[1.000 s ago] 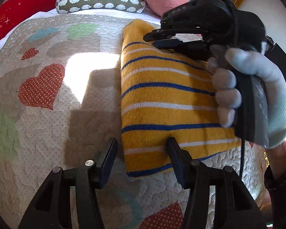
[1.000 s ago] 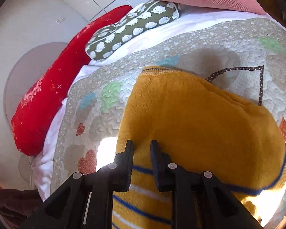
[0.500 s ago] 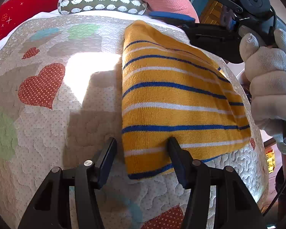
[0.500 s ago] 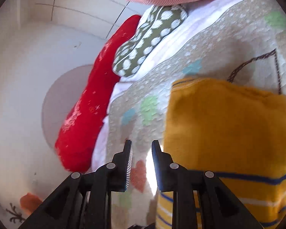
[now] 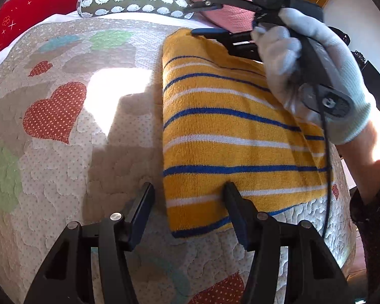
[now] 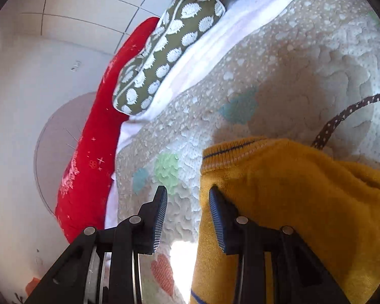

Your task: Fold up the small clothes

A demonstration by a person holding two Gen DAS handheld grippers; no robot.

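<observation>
Since a moment ago the right gripper [image 6: 187,210] has spread its jaws and dropped to the far corner of the striped yellow garment [image 5: 230,131] — folded on the quilt [image 5: 63,167]. Left gripper [image 5: 187,202], jaws apart, straddles its near edge — probably steadying it.

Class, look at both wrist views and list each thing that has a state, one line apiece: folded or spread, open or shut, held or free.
Yellow striped garment: folded, lying flat on the quilt, held by neither claw.
Left claw: open, straddling the garment's near left edge.
Right claw: open, at the garment's far left corner, gripping nothing.
Quilt: spread over the bed.
Hedgehog-print cushion: lying at the head of the bed.
</observation>
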